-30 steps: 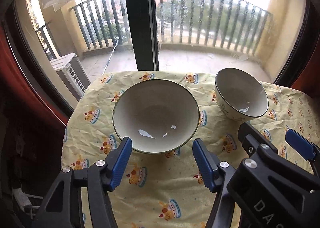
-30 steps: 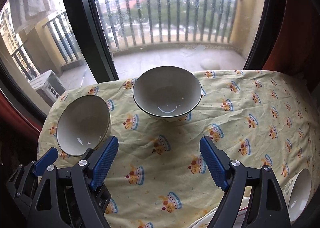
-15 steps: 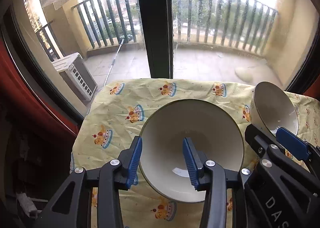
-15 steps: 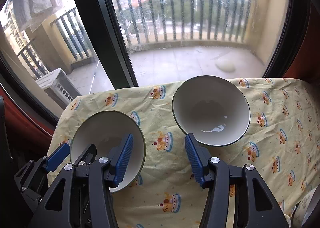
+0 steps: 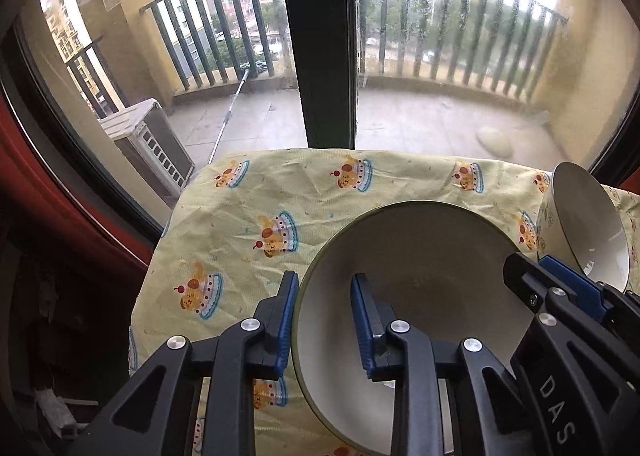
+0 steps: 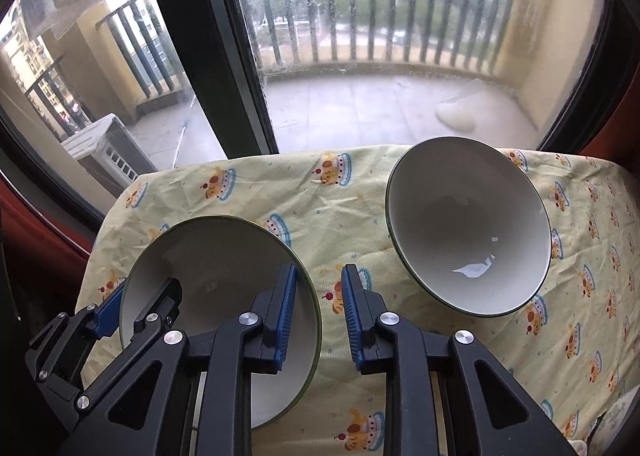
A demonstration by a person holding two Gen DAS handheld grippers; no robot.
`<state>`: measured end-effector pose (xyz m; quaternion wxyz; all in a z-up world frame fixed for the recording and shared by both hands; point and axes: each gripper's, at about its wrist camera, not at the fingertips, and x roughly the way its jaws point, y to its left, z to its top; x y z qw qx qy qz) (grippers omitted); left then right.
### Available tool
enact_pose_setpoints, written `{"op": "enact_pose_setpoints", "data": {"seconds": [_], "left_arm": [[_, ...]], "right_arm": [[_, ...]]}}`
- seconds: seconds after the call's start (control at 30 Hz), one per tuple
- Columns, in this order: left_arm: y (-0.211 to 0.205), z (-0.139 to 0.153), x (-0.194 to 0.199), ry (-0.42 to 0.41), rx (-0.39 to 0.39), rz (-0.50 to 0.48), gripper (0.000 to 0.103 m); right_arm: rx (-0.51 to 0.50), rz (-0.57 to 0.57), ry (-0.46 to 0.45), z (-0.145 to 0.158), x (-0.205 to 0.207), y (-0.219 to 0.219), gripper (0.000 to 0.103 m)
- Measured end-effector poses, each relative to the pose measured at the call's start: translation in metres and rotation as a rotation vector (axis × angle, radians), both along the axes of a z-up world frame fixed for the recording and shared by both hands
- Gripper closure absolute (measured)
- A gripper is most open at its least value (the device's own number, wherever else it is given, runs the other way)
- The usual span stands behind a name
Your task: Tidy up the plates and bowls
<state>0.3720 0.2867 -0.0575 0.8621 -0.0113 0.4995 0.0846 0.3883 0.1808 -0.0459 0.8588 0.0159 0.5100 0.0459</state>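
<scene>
Far off, a wide window [image 5: 316,35] with a dark post in the middle, and behind the glass a balcony with a rail of bars [image 6: 400,3] and a white box with slots [image 5: 148,143] on the left. Up close, a table under a yellow cloth [image 5: 240,256] with little cake pictures all over. On the cloth, near and to the left, the big bowl [image 5: 432,256], white inside with a thin dark rim, standing upright and empty. Farther off and to the right, well apart from it, the other bowl [image 6: 468,223], also white, upright and empty, a bit smaller. Over the left rim of the big bowl, the left gripper [image 5: 325,280], black with blue pads, pointing steeply down: one pad just outside the rim, the other inside the bowl, jaws just now closing in, rim between them, some white wall showing before the inside pad, so not squeezing. Over the right rim of the same bowl, the right gripper [image 6: 318,272]: left pad inside the bowl, right pad outside, jaws likewise just closing in, a thin strip of yellow cloth showing between rim and outside pad, so no tight hold there either.
</scene>
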Motion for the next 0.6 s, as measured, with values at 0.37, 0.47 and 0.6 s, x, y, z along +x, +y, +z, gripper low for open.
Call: {"op": "enact_pose_setpoints", "data": {"seconds": [0.37, 0.47, 0.6], "left_arm": [[0.003, 0.001, -0.001, 0.006, -0.035, -0.005, 0.082], [-0.002, 0.005, -0.005, -0.001, -0.037, -0.008, 0.082], [-0.011, 0.013, -0.012, -0.008, -0.041, -0.023, 0.082]], "right_arm": [[0.003, 0.016, 0.015, -0.001, 0.001, 0.006, 0.085], [0.001, 0.012, 0.011, 0.002, -0.002, 0.003, 0.085], [-0.003, 0.003, -0.003, 0.010, -0.007, -0.004, 0.085]]}}
